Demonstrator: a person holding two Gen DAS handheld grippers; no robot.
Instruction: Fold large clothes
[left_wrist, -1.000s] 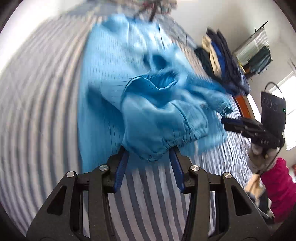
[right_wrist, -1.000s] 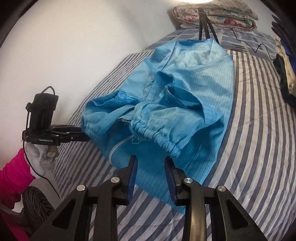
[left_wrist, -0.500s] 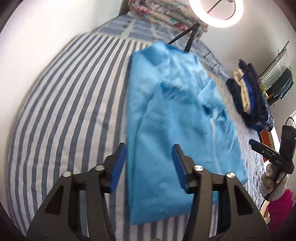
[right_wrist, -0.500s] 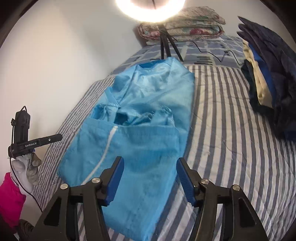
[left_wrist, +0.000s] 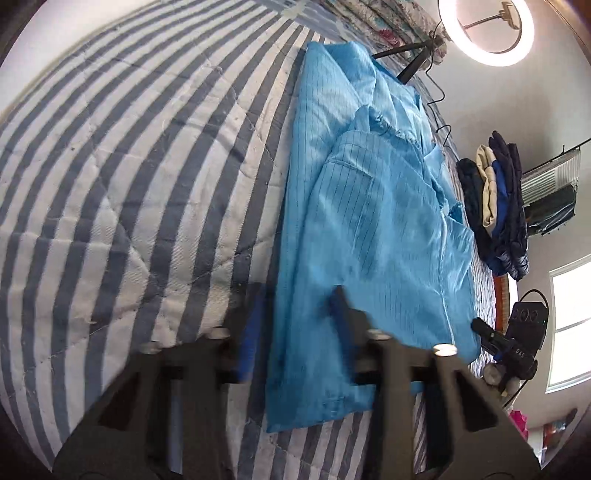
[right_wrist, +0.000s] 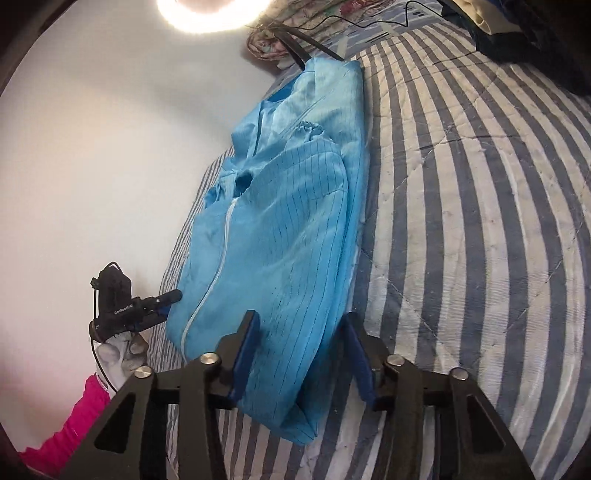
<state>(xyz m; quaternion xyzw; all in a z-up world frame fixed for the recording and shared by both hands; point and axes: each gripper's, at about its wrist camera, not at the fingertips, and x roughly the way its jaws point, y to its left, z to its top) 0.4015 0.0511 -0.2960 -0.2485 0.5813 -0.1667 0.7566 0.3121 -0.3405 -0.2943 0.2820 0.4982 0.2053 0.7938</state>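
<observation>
Now the blue coat (left_wrist: 373, 236) lies long and flat on the striped bed (left_wrist: 129, 166). The left gripper (left_wrist: 295, 328) and right gripper (right_wrist: 301, 343) are closing around its near corners, not pinching yet. Next, probably grab and fold up.

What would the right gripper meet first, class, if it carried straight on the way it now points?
Most likely the blue garment: the right gripper, its jaws closing, points down at the near hem, and cloth already lies between the fingers. The striped bedcover lies just beneath; depth is hard to judge.
</observation>
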